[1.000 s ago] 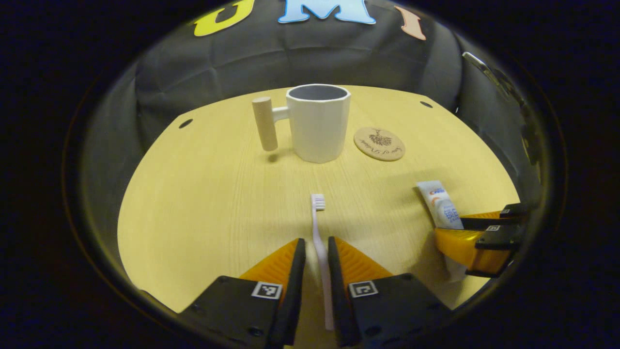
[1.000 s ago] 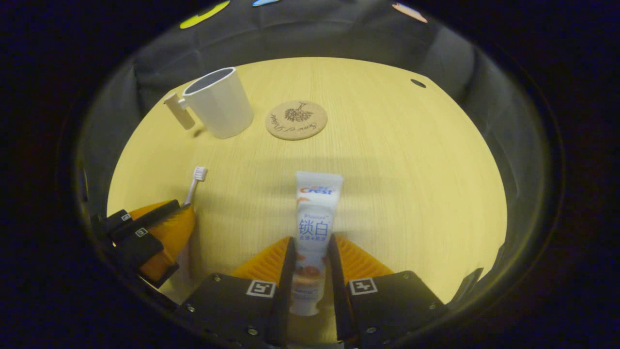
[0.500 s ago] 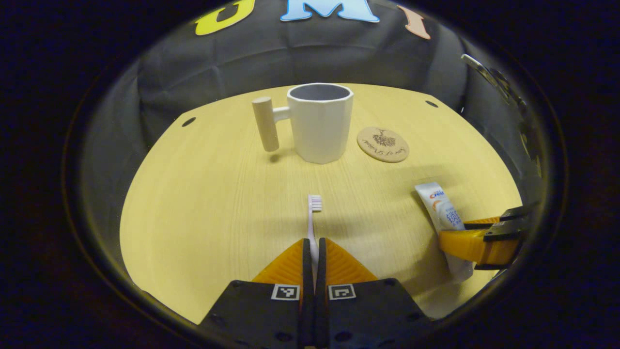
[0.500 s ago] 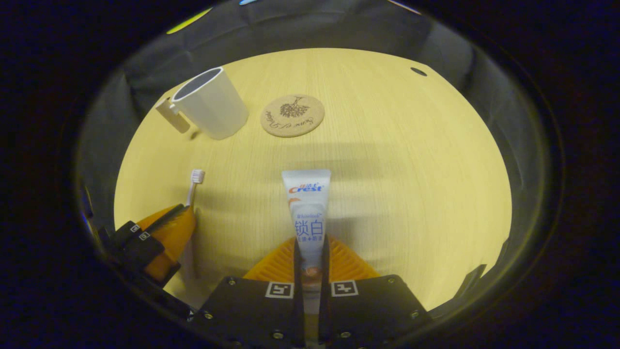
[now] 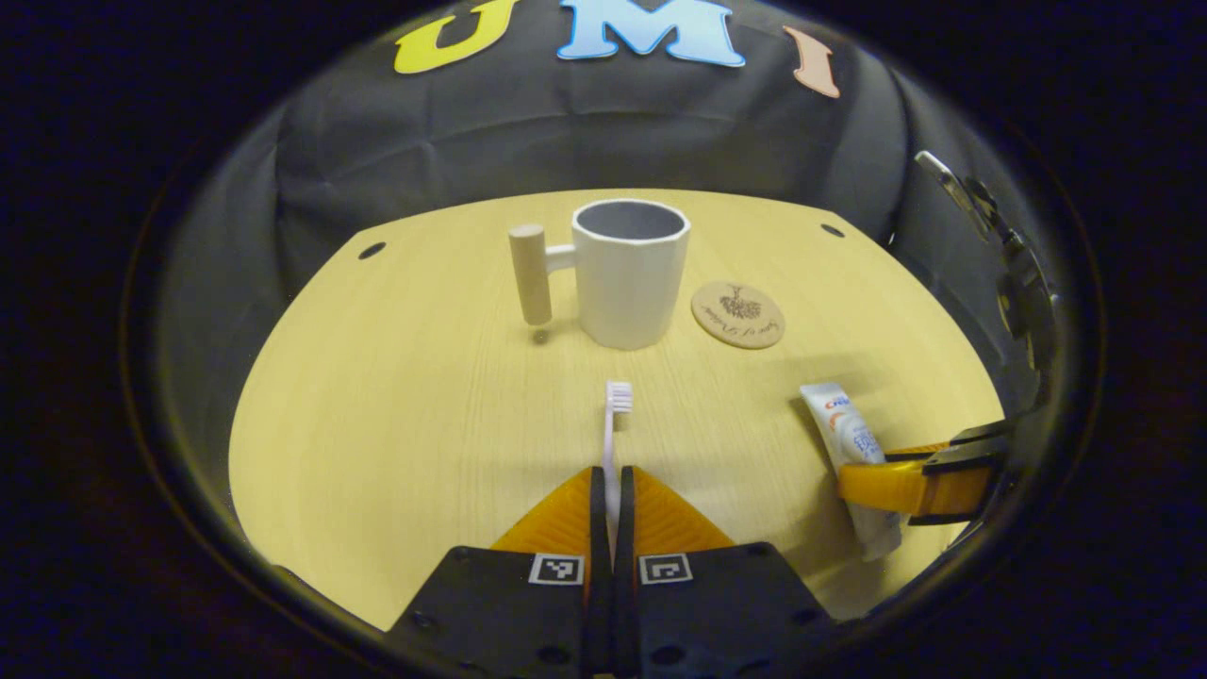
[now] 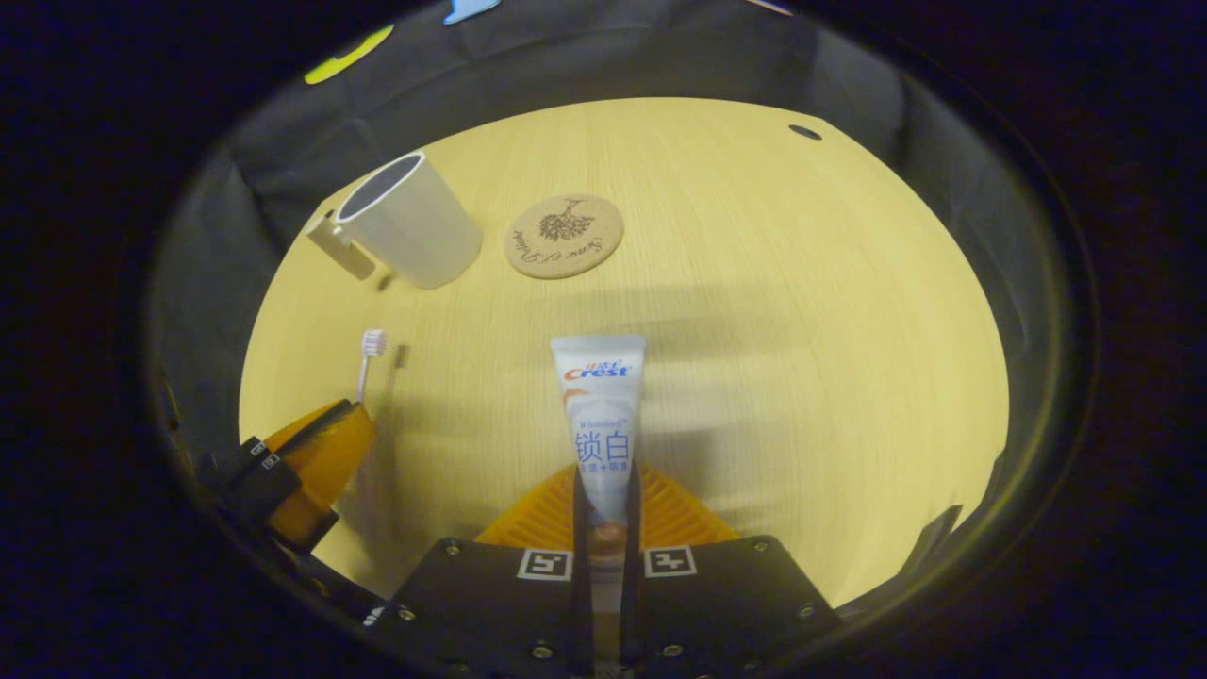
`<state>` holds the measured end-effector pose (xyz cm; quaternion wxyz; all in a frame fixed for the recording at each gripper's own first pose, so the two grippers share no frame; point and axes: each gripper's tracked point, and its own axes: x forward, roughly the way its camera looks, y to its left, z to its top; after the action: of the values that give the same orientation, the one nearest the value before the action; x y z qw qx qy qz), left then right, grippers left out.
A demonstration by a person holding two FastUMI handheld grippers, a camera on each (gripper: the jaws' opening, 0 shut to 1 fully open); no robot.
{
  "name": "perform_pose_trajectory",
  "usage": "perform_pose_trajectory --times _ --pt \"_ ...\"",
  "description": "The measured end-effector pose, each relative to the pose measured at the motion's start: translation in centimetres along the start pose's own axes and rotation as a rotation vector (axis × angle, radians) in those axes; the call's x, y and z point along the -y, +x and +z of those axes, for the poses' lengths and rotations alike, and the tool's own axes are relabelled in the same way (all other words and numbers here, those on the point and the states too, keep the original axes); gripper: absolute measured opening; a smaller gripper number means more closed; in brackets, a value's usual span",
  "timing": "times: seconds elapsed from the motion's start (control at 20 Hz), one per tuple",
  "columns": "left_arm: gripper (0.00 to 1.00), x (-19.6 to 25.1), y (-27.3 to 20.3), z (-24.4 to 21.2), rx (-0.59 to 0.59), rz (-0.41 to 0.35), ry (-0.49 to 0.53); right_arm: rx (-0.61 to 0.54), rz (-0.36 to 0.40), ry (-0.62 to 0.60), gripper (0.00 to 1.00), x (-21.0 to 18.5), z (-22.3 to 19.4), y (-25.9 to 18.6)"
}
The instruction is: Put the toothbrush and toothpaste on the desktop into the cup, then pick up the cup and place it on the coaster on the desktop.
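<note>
My left gripper (image 5: 612,483) is shut on the white toothbrush (image 5: 615,415), whose bristled head points toward the white cup (image 5: 628,273). The brush is lifted, its shadow on the wood below. In the right gripper view, my right gripper (image 6: 603,481) is shut on the toothpaste tube (image 6: 601,410), also raised off the desktop. The cup (image 6: 407,222) stands upright at the back with its peg handle to the left. The round cork coaster (image 5: 737,315) lies just right of the cup. The other gripper (image 5: 919,483) shows at the far right, holding the tube (image 5: 842,434).
The pale wooden desktop (image 5: 424,405) has small dark holes near its far corners (image 5: 372,250). The booth's black cloth wall stands behind it. A metal fixture (image 5: 1000,245) hangs at the right edge.
Both grippers closed, the left on the toothbrush, the right on the toothpaste. Both have since risen off the desktop with them.
</note>
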<state>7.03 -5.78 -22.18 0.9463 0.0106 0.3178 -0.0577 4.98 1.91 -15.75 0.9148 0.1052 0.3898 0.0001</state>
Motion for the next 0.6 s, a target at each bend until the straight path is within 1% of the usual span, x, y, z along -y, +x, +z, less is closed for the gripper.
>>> perform_pose_trajectory --times 0.15,0.3,0.45,0.6 --pt "0.07 0.0 -0.9 1.2 0.046 -0.002 -0.006 0.026 0.015 0.007 0.13 -0.1 0.7 -0.8" --pt "0.07 0.3 -2.7 3.0 0.104 -0.023 -0.013 0.052 0.027 0.015 0.13 -0.1 1.2 -1.5" --pt "0.07 0.6 -4.8 5.4 0.169 -0.047 -0.019 0.081 0.04 0.018 0.13 -0.2 1.9 -2.3" --pt "0.07 0.6 -6.2 8.6 0.236 -0.065 -0.054 0.105 0.052 0.023 0.13 -0.2 2.3 -3.2"
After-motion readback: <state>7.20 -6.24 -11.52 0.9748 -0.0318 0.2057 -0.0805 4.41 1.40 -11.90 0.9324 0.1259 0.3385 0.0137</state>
